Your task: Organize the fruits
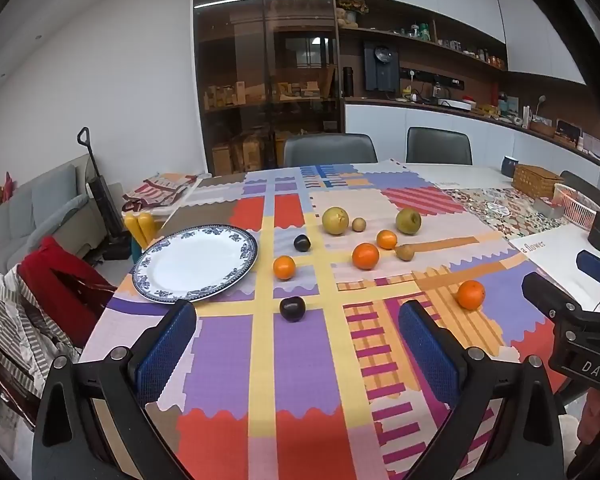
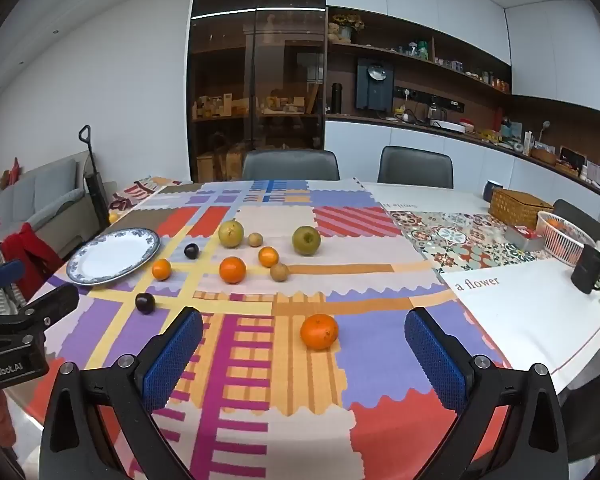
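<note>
Fruit lies scattered on a patchwork tablecloth. A white plate with a blue rim (image 1: pixel 196 263) (image 2: pixel 114 255) sits at the left, with nothing on it. A dark plum (image 1: pixel 292 309) (image 2: pixel 145 303) lies just beyond my left gripper (image 1: pixel 296 334), which is open and holds nothing. An orange (image 2: pixel 319 331) (image 1: pixel 471 294) lies just ahead of my right gripper (image 2: pixel 305 338), also open with nothing in it. Farther back are several oranges (image 1: pixel 365 256), a second plum (image 1: pixel 302 243), two green-yellow pears (image 1: pixel 335 221) (image 1: pixel 408 221) and two small brown fruits (image 1: pixel 405 252).
A wicker box (image 2: pixel 518 207), a white mesh basket (image 2: pixel 560 240) and a black mug (image 2: pixel 588 269) stand at the table's right side. Two grey chairs (image 2: pixel 290 165) stand behind the table. A chair draped in red cloth (image 1: pixel 56 276) is at the left.
</note>
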